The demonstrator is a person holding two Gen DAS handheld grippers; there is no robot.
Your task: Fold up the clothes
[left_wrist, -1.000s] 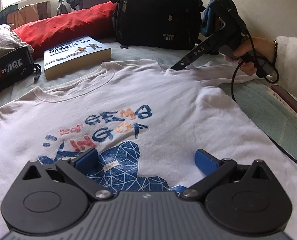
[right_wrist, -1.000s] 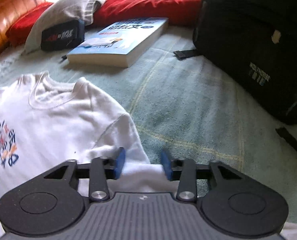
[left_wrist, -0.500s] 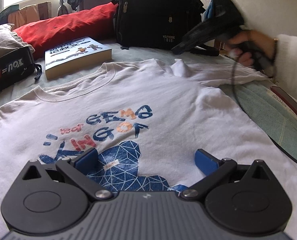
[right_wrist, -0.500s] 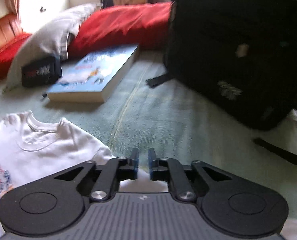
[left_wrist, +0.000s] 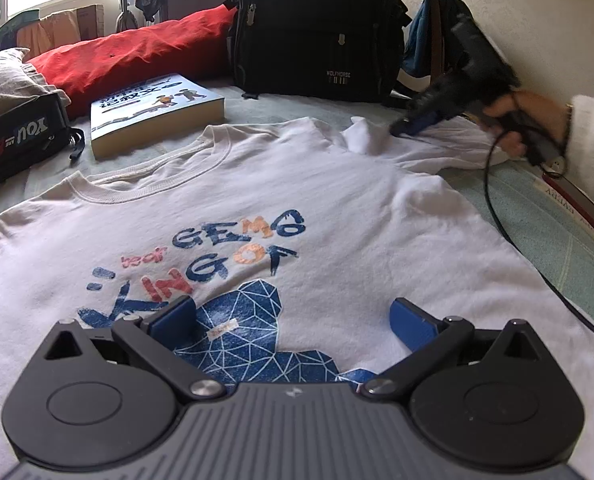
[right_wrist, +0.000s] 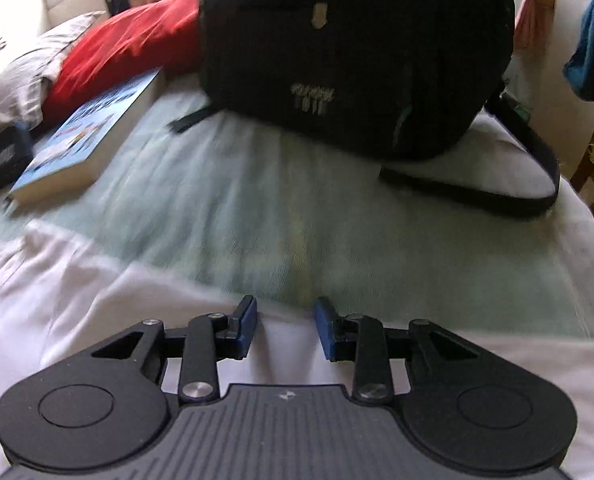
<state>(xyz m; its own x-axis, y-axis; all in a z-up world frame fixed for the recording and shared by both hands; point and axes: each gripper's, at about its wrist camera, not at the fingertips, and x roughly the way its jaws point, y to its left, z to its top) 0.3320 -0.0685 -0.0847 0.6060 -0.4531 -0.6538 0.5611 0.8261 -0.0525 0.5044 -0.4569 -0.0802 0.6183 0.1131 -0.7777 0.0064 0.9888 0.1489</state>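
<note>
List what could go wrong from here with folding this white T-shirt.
1. The right gripper has just been opening, and a bunched peak stands at the shoulder of the T-shirt; folding over it would likely leave a lumpy crease.
2. The right gripper's black cable trails across the shirt's side edge and may snag or drag the cloth.
3. The book lies close to the collar and the backpack just beyond, so there is little room to spread the sleeves.
</note>
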